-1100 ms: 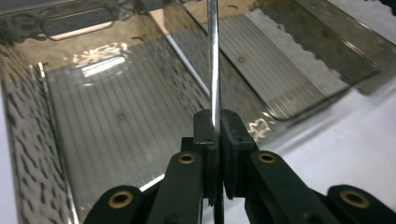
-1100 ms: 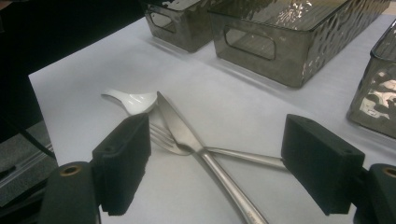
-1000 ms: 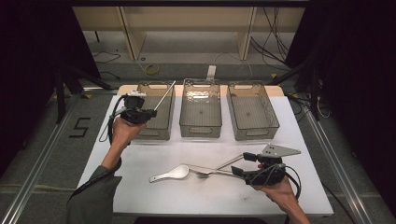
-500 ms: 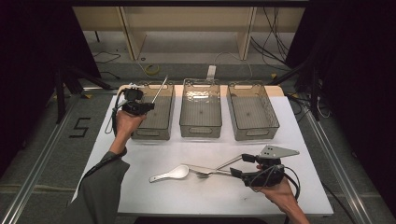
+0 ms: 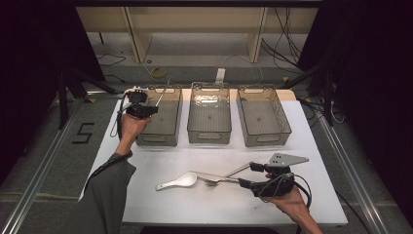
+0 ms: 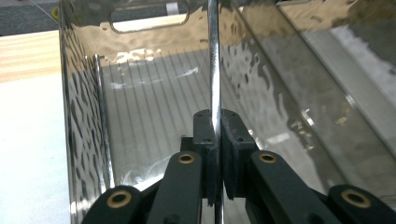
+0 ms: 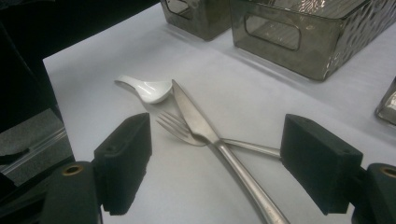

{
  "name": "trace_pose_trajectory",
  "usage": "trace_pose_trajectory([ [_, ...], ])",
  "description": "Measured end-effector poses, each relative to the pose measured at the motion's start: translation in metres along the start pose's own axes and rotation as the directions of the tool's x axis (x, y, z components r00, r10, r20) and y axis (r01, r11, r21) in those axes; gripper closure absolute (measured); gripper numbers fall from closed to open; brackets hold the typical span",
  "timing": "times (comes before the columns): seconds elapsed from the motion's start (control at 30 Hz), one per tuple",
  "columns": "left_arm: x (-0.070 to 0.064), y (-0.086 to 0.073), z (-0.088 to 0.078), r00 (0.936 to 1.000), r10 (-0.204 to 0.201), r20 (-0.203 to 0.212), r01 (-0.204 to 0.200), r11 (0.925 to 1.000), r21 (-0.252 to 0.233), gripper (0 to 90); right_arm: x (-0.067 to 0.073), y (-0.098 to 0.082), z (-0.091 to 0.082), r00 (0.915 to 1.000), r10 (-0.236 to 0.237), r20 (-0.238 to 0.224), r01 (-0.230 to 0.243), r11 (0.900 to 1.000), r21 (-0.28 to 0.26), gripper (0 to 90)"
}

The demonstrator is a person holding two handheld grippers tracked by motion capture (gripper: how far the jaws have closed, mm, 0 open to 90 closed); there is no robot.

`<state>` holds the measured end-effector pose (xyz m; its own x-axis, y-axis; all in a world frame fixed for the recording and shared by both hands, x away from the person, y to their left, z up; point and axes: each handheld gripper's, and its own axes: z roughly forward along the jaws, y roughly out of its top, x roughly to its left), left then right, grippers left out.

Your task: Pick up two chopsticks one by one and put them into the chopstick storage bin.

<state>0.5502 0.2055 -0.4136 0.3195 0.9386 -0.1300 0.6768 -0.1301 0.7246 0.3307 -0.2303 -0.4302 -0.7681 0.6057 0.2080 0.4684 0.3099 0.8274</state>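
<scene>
At the far left of the counter (image 5: 146,200), the left gripper (image 5: 146,110) is seen with its fingers (image 6: 205,135) pressed fully together on a thin metal rod (image 6: 214,56), most likely the handle of a piece of cutlery, which is held upright over the left bin (image 5: 159,139) and partly inside it. The rod is judged stiff, light and slick, so a pinch low on the shaft, as now, is thought best to stop it swinging or slipping. Its lower end is cut off behind the fingers, and whether it is a knife, fork or spoon cannot be told

Two more clear bins, the middle bin (image 5: 209,137) and the right bin (image 5: 265,139), are set in a row further along; their rippled walls make the contents hard to read

Nearer the person, a white spoon (image 7: 144,87) is laid just beside a knife (image 7: 196,122), which is crossed over a fork (image 7: 176,128), the two touching. The steel pieces are judged rigid and slippery, lying flat, so they are best taken across the handle; the spoon looks ceramic and may chip if dropped

At the right, the right gripper (image 7: 215,163) is held low over the crossed handles with its fingers (image 7: 123,161) spread wide and nothing gripped. The knife's handle end is cut off at the frame edge
</scene>
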Motion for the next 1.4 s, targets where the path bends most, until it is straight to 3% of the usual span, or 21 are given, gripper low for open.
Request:
trace_pose_trajectory([
  [0.1, 0.002, -0.001, 0.004, 0.9993, -0.036, -0.010, 0.035, 0.9993, -0.013, 83.8, 0.000, 0.000, 0.000, 1.0000, 0.000, -0.006, 0.000, 1.000, -0.005, 26.0],
  [0.27, 0.001, -0.002, 0.003, 0.9990, -0.044, -0.005, 0.044, 0.9985, -0.033, 67.1, 0.002, 0.000, 0.000, 0.9999, -0.005, -0.013, 0.005, 1.000, 0.005, 26.0],
  [0.47, -0.004, 0.000, -0.011, 0.9951, -0.037, 0.091, 0.038, 0.9992, -0.011, 50.2, 0.002, 0.000, -0.001, 0.9999, -0.004, -0.015, 0.004, 1.000, 0.005, 26.0],
  [0.5, -0.006, -0.001, -0.015, 0.9922, -0.042, 0.117, 0.044, 0.9989, -0.016, 47.5, 0.002, 0.000, -0.001, 0.9999, -0.005, -0.015, 0.005, 1.000, 0.004, 26.0],
  [0.53, -0.007, -0.002, -0.020, 0.9854, -0.058, 0.160, 0.061, 0.9980, -0.017, 45.1, 0.002, 0.000, -0.001, 0.9999, -0.005, -0.016, 0.005, 1.000, 0.004, 26.0],
  [0.6, -0.012, -0.004, -0.029, 0.9786, -0.057, 0.198, 0.062, 0.9979, -0.020, 39.9, 0.001, 0.000, 0.000, 0.9997, -0.008, -0.024, 0.009, 1.000, 0.005, 25.8],
  [0.7, -0.021, -0.010, -0.043, 0.9768, -0.016, 0.213, 0.022, 0.9994, -0.025, 35.9, 0.003, 0.001, 0.000, 0.9996, -0.016, -0.023, 0.017, 1.000, 0.004, 25.8],
  [0.87, -0.038, -0.029, -0.069, 0.9626, 0.045, 0.267, -0.035, 0.9985, -0.042, 31.1, 0.003, 0.001, -0.002, 0.9997, -0.017, -0.019, 0.018, 1.000, 0.002, 25.8],
  [0.9, -0.039, -0.032, -0.073, 0.9586, 0.043, 0.281, -0.030, 0.9983, -0.050, 30.3, 0.002, 0.001, -0.002, 0.9997, -0.017, -0.020, 0.017, 1.000, 0.002, 25.8],
  [0.97, -0.044, -0.040, -0.083, 0.9345, 0.025, 0.355, -0.001, 0.9975, -0.070, 28.0, 0.002, 0.000, -0.002, 0.9997, -0.016, -0.021, 0.016, 1.000, 0.003, 25.8],
  [1.03, -0.051, -0.046, -0.087, 0.9394, 0.060, 0.337, -0.042, 0.9973, -0.060, 25.9, 0.001, 0.000, -0.002, 0.9996, -0.017, -0.025, 0.017, 1.000, 0.002, 25.8],
  [1.1, -0.055, -0.053, -0.089, 0.9313, 0.077, 0.356, -0.062, 0.9967, -0.053, 25.0, 0.003, 0.001, -0.003, 0.9995, -0.020, -0.023, 0.020, 1.000, 0.004, 25.8],
  [1.2, -0.060, -0.062, -0.090, 0.9334, 0.103, 0.344, -0.097, 0.9947, -0.034, 23.3, 0.004, 0.001, -0.004, 0.9996, -0.023, -0.019, 0.023, 1.000, -0.001, 25.8],
  [1.27, -0.062, -0.066, -0.091, 0.9306, 0.092, 0.354, -0.087, 0.9958, -0.030, 22.9, 0.003, 0.000, -0.004, 0.9995, -0.026, -0.015, 0.026, 1.000, -0.001, 25.8],
  [1.4, -0.069, -0.070, -0.093, 0.9273, 0.130, 0.351, -0.131, 0.9912, -0.021, 21.9, 0.003, 0.000, -0.004, 0.9995, -0.028, -0.016, 0.028, 1.000, 0.000, 25.8],
])
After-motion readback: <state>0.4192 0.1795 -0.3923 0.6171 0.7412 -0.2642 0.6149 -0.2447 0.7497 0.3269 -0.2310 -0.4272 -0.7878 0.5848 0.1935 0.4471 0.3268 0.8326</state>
